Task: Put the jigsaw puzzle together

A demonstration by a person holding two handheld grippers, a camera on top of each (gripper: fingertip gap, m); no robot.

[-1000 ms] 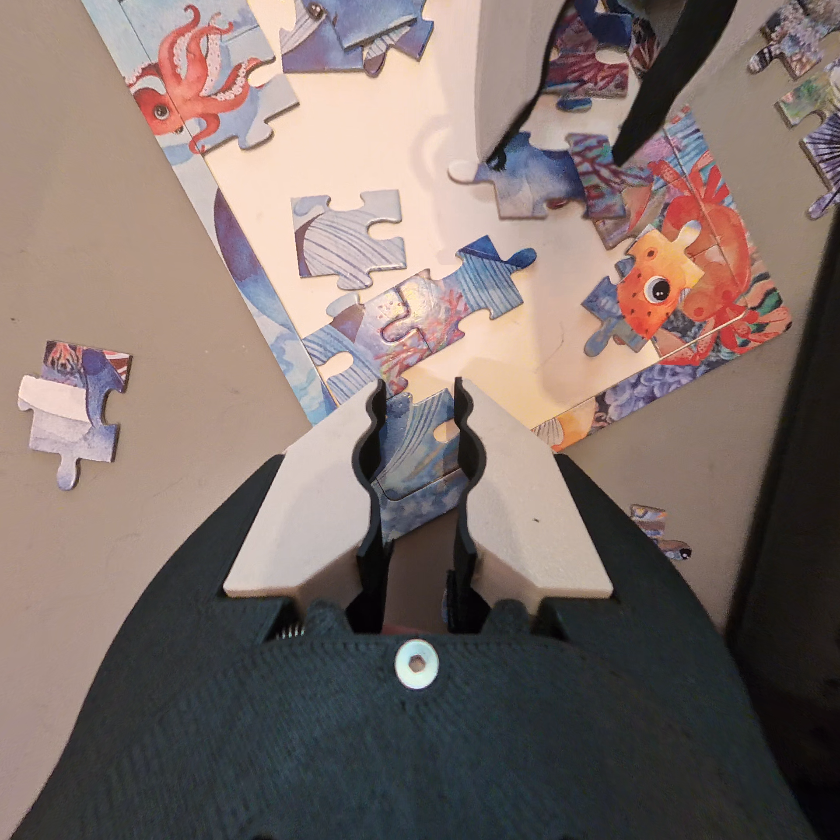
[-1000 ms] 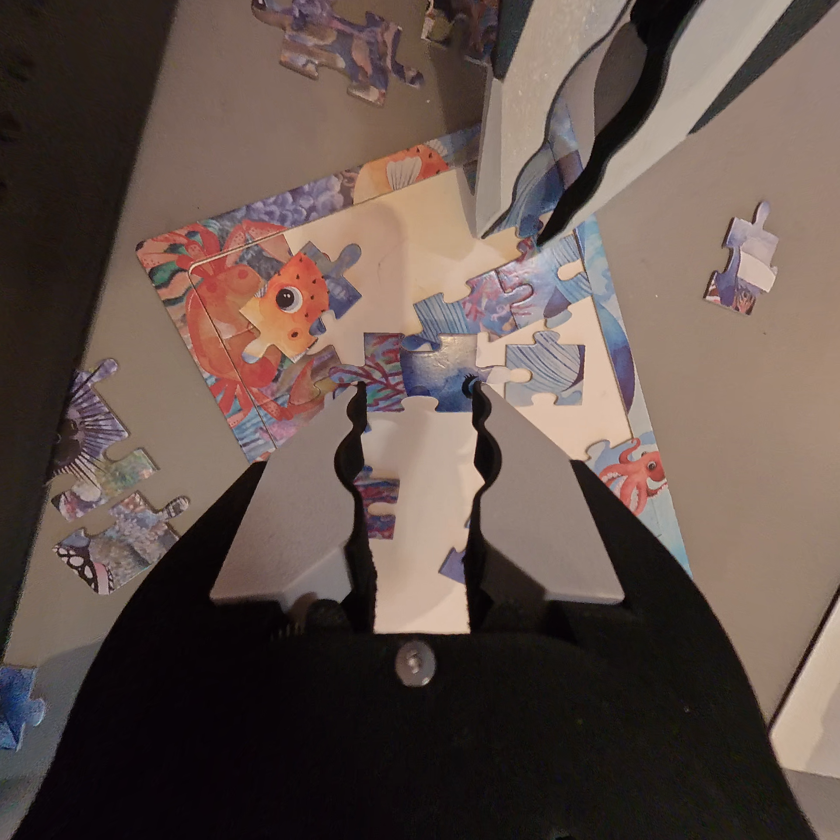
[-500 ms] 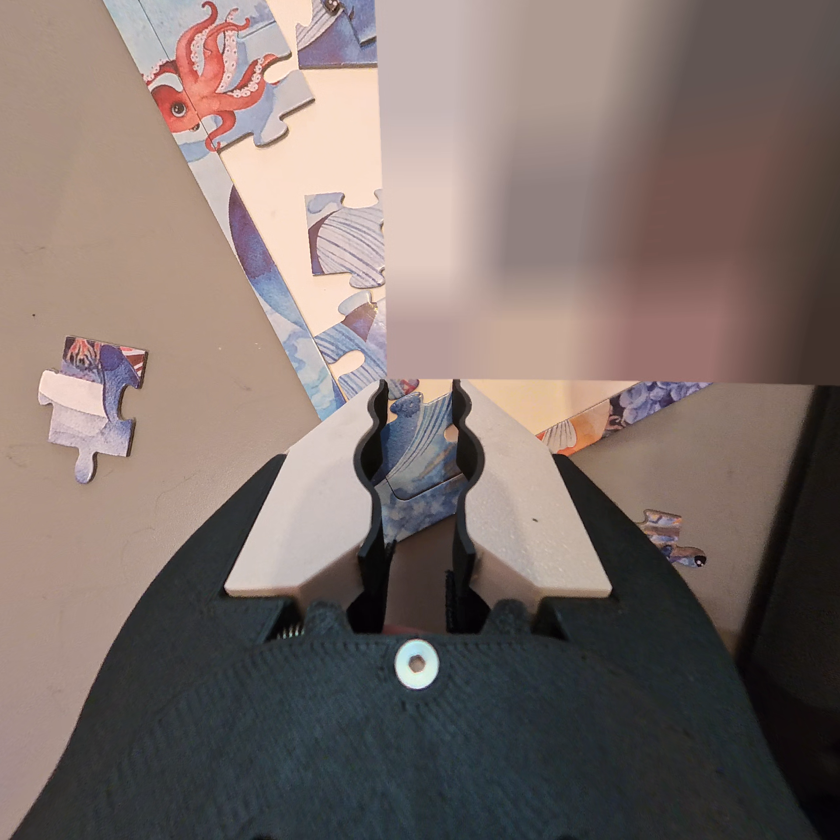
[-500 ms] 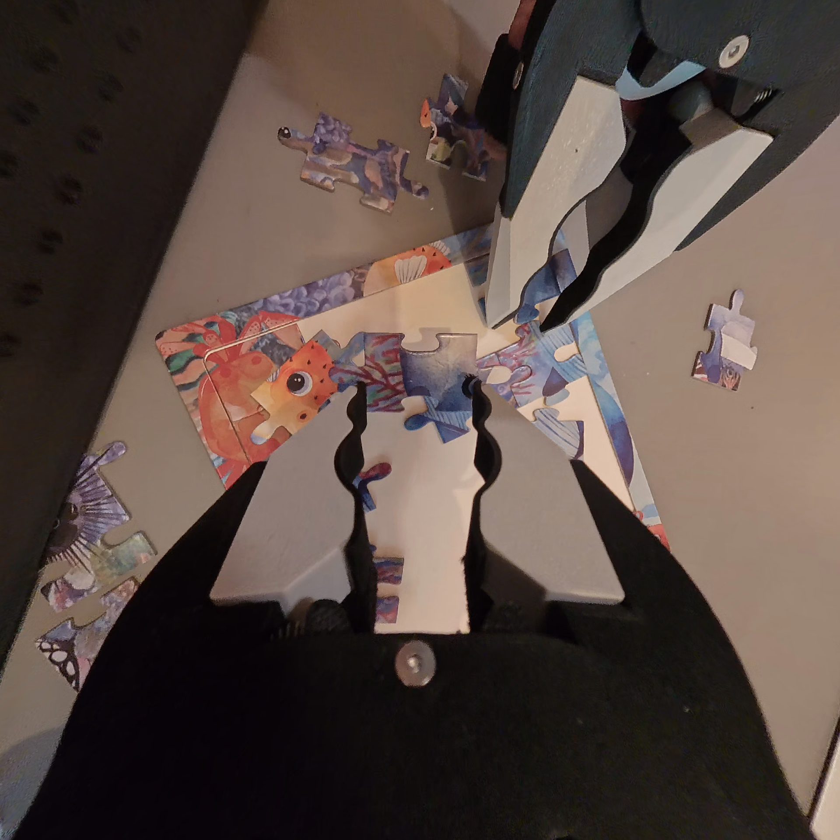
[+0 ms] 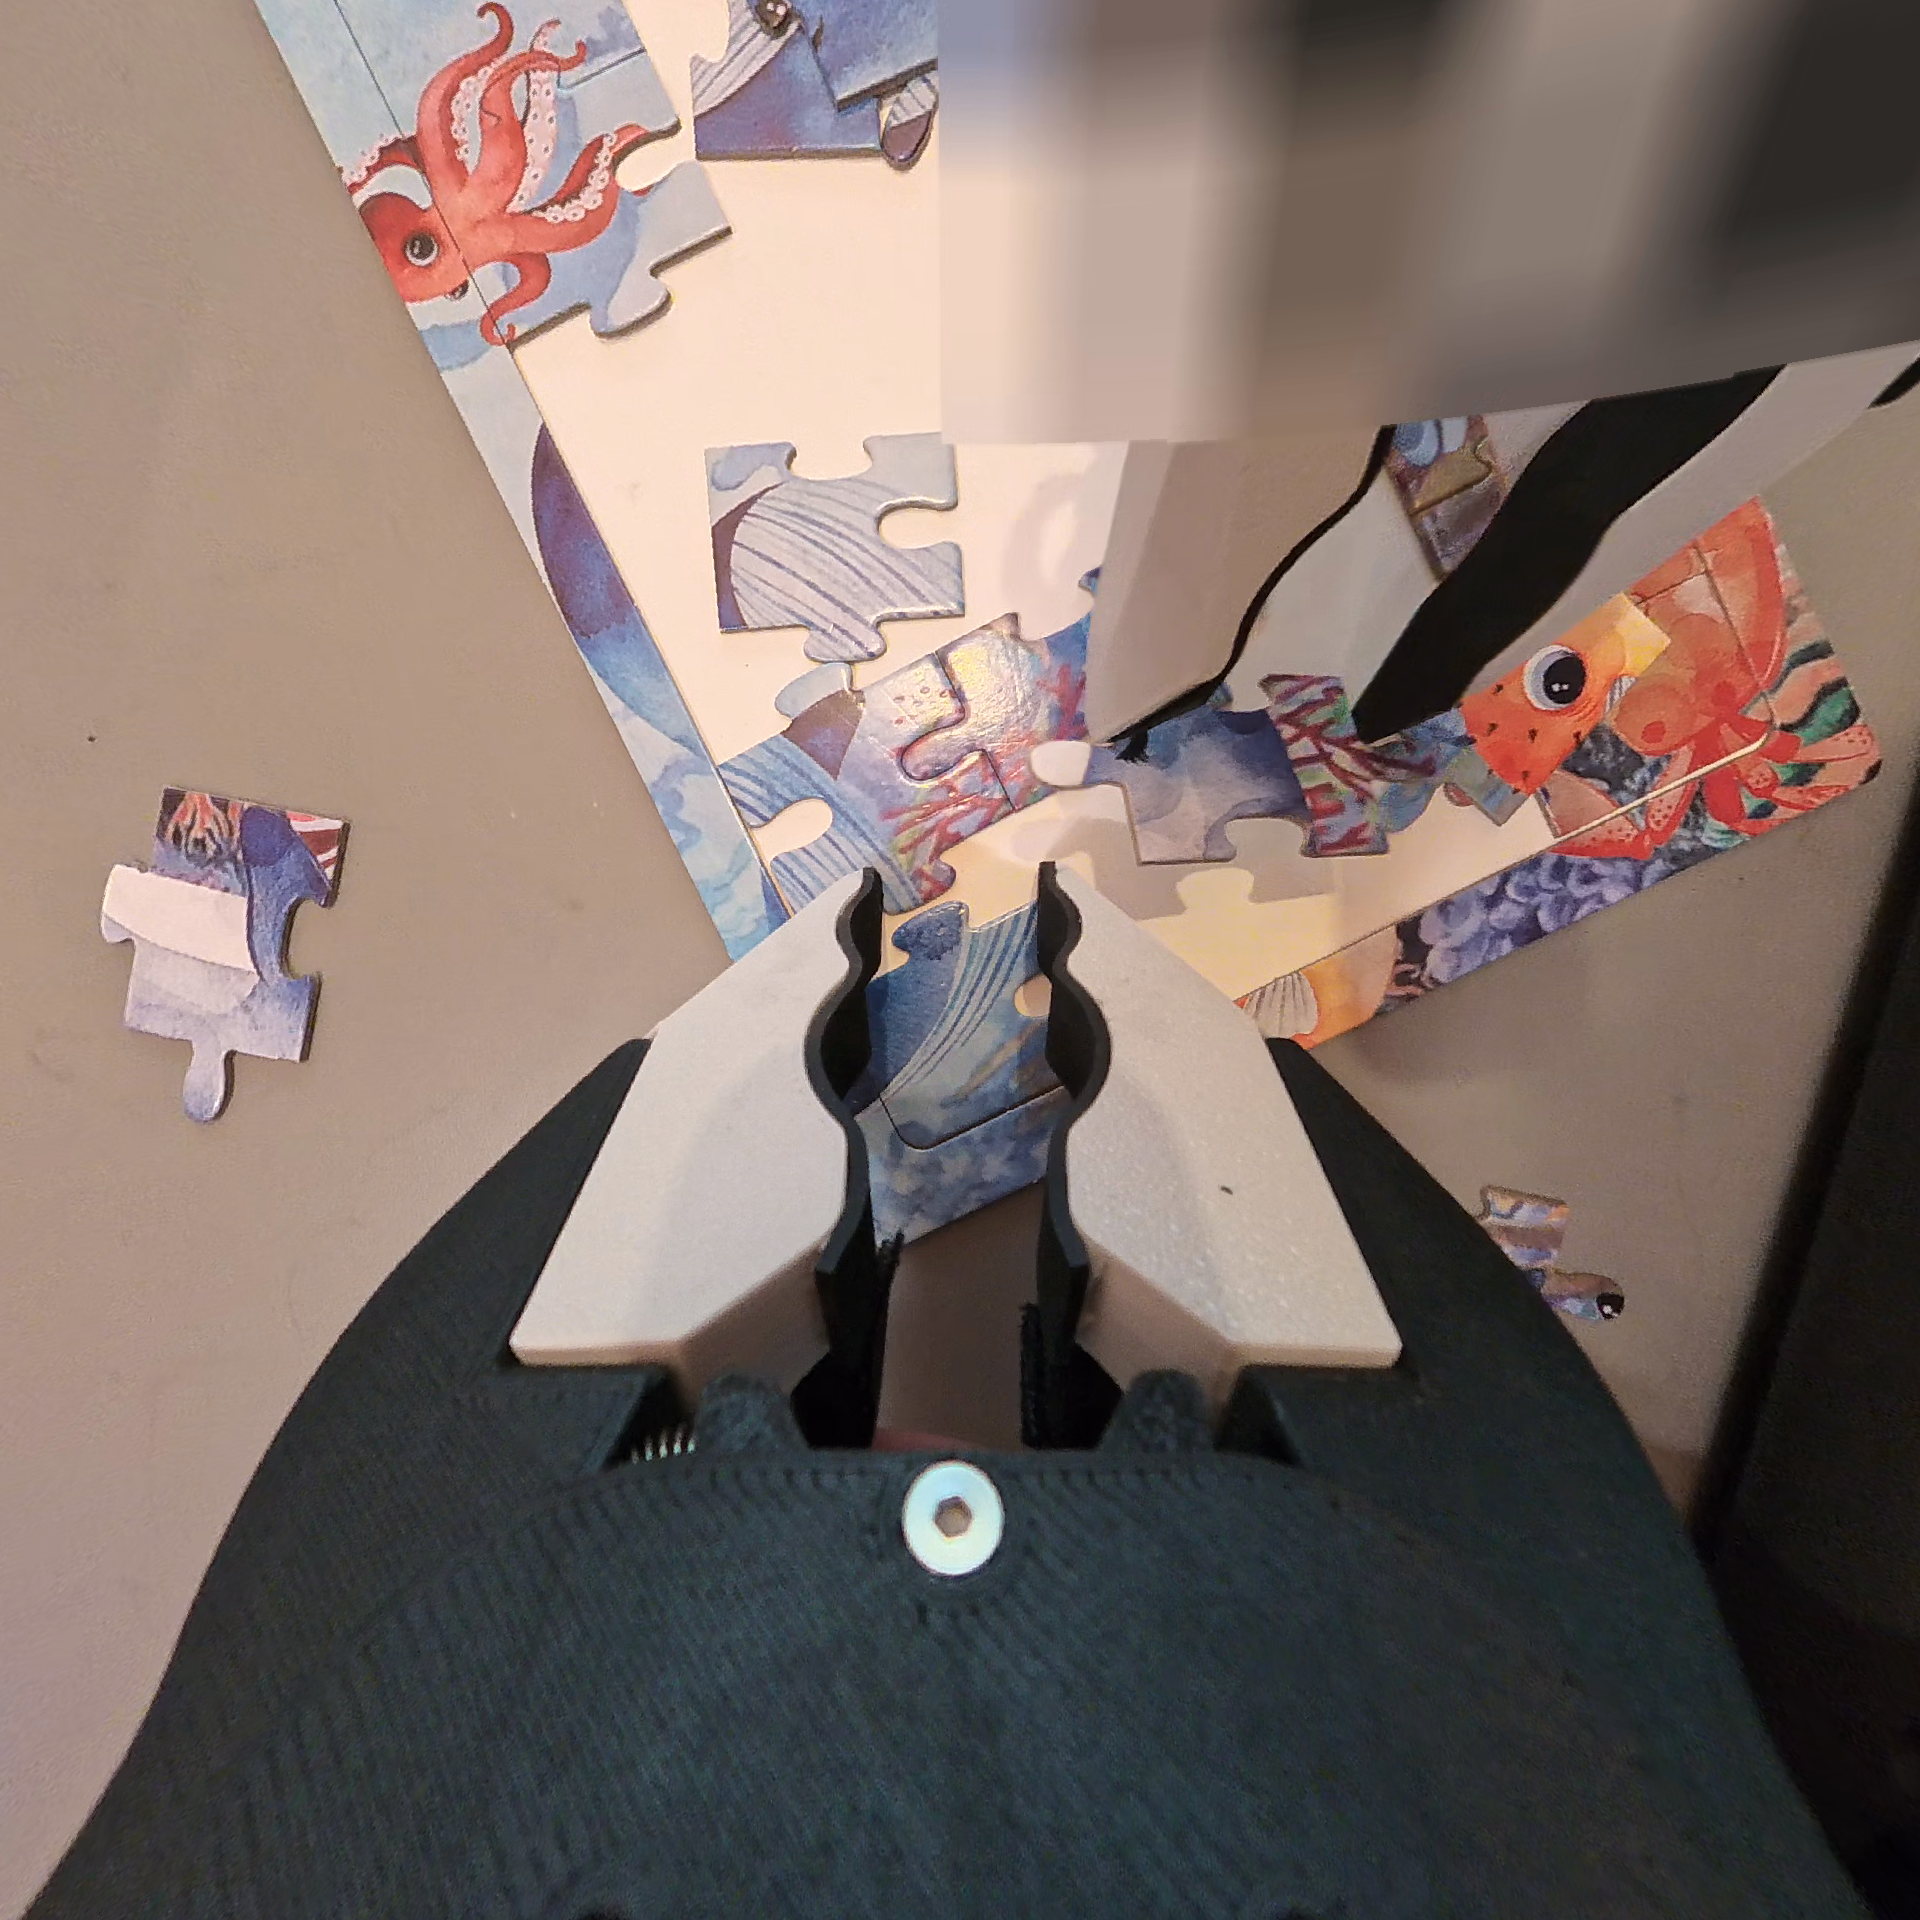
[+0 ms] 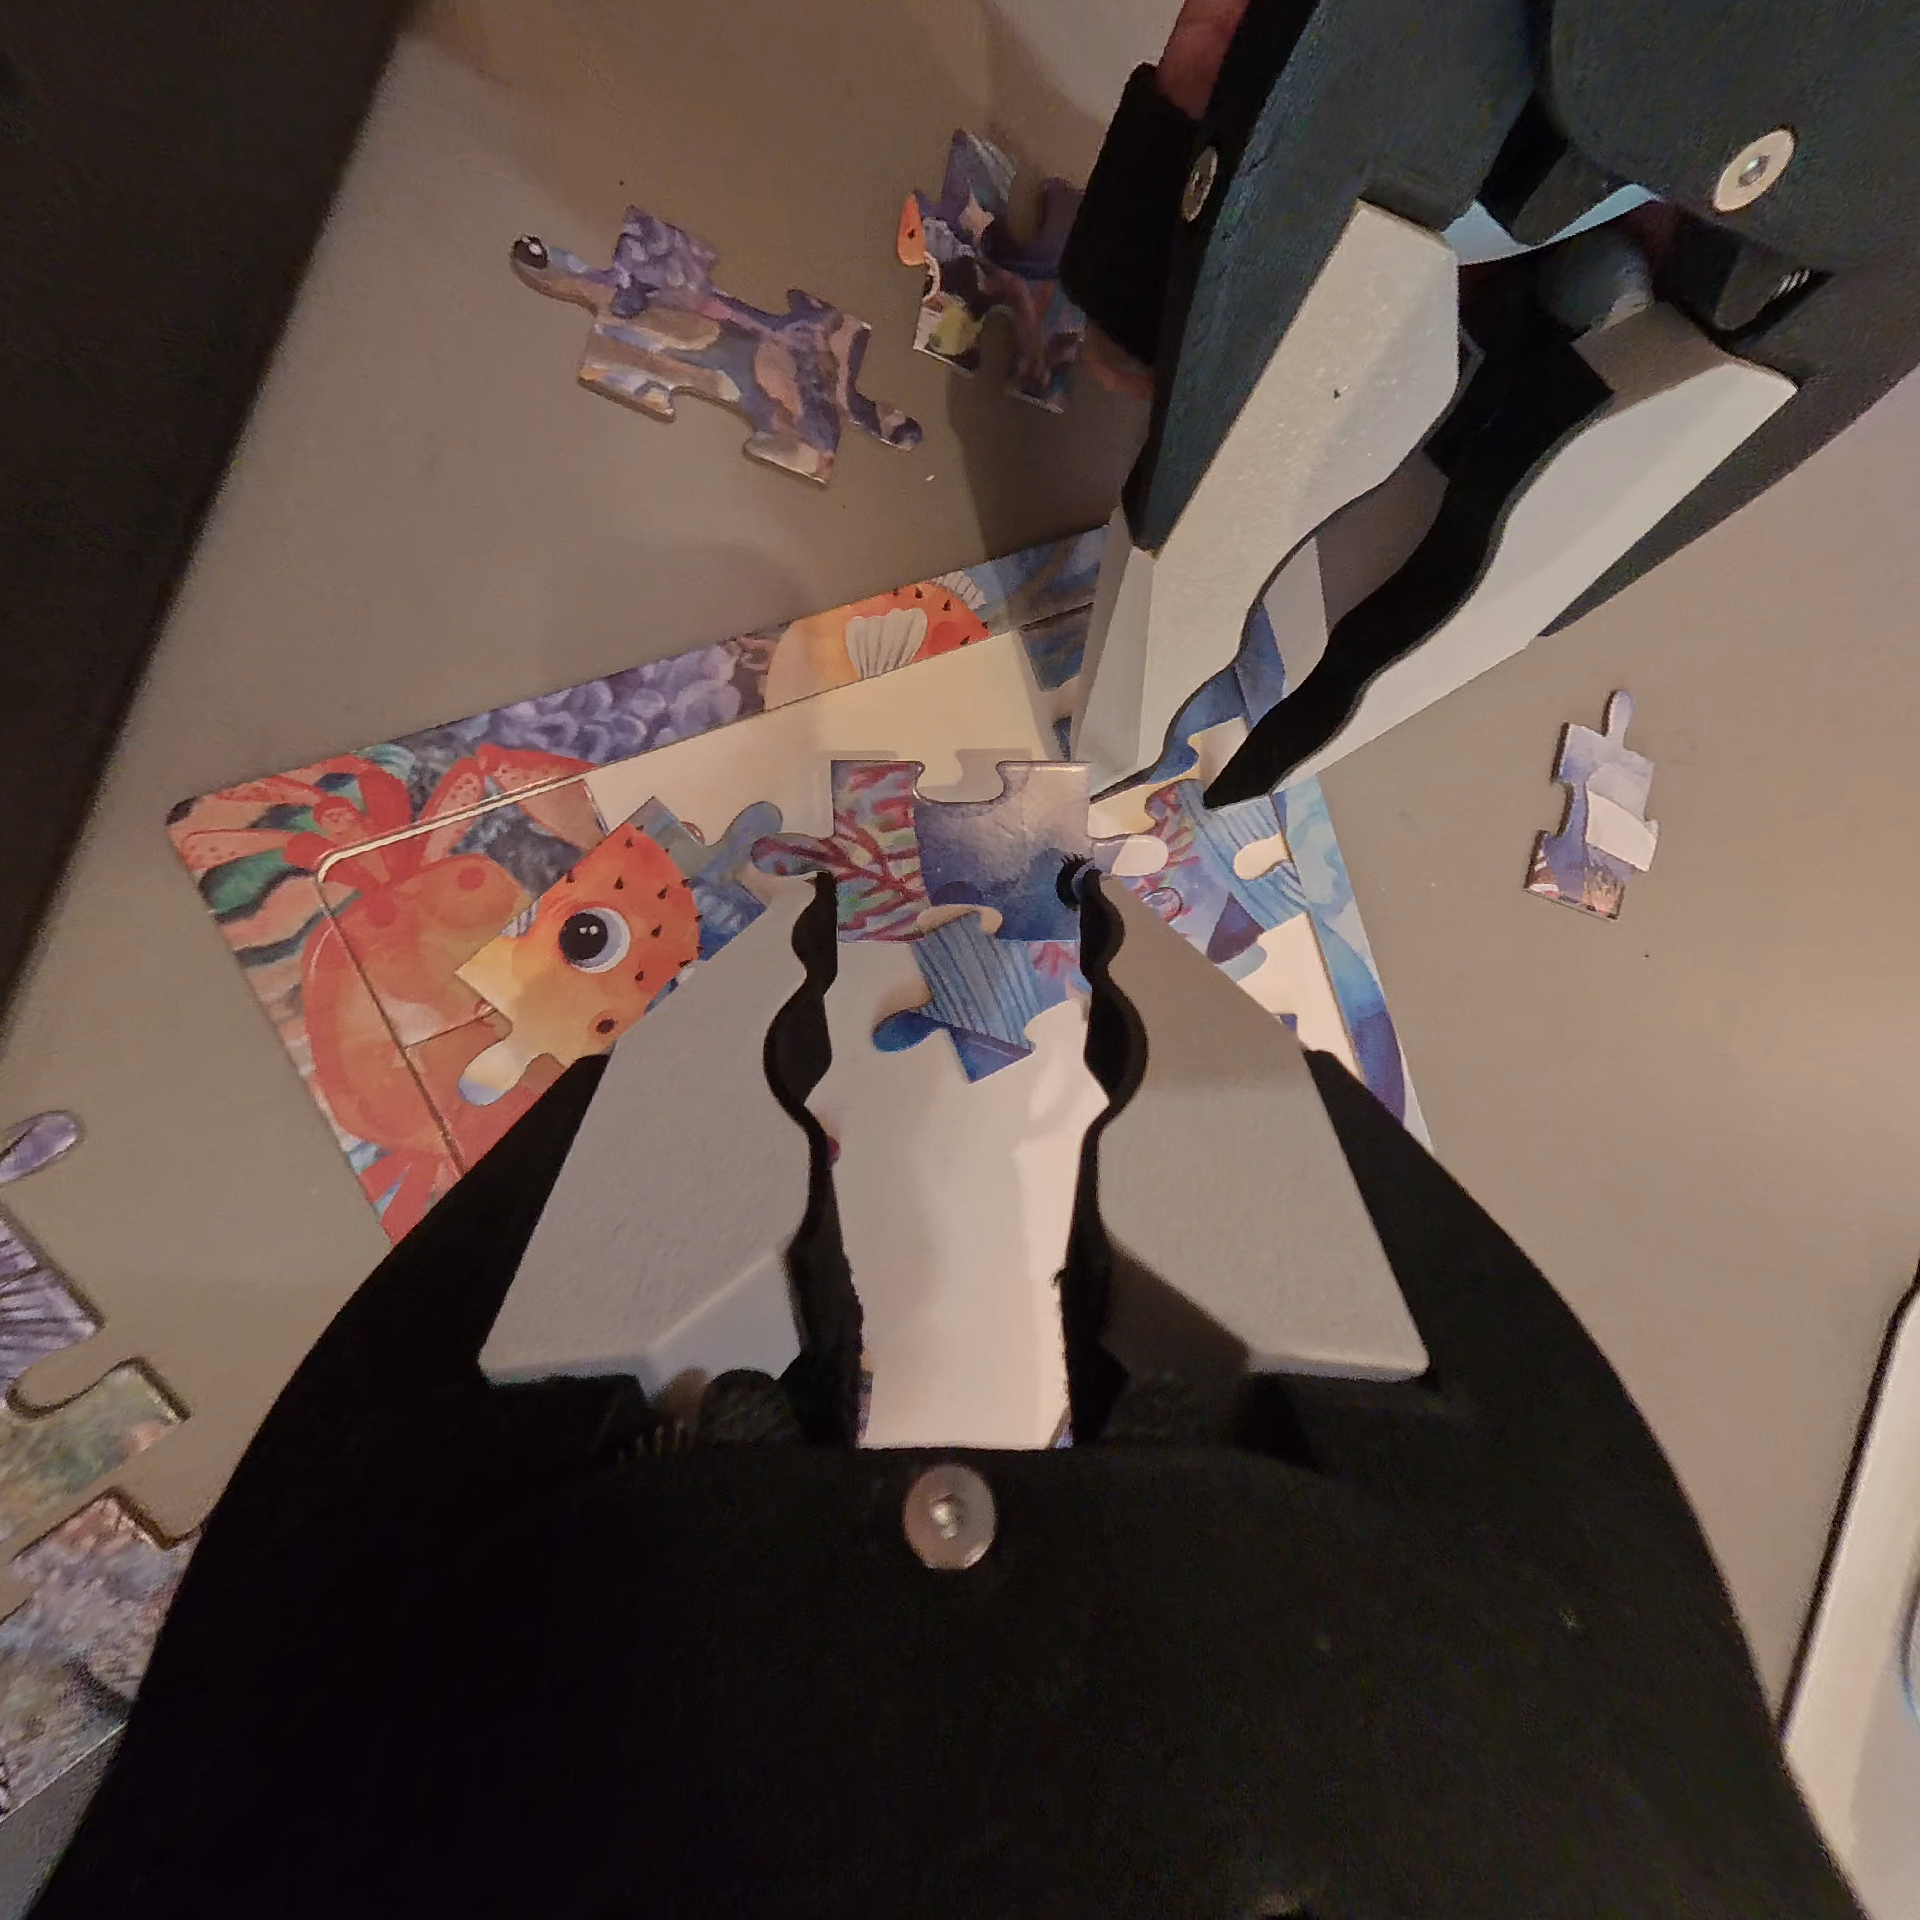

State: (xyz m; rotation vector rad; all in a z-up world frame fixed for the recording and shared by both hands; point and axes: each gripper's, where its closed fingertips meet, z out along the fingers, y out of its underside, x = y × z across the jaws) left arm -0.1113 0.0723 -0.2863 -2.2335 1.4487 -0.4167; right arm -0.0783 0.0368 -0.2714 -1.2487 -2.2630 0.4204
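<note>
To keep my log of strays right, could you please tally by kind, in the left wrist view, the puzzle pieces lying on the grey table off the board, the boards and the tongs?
Pieces off the board: 2 (white-patched piece, small piece)
Puzzle board: 1
Tongs: 2 (left tongs, right tongs)
Total: 5

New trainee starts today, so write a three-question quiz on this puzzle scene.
1. True or false: the left gripper and the right gripper both have their jaws apart.
2. The red octopus piece lies: A) on the bare table; B) in the puzzle tray, against its border; C) between the jaws.
3. In the left wrist view, what marks the loose piece lying off the tray?

Key: 1 true; 2 B; 3 a white strip across it.
</note>
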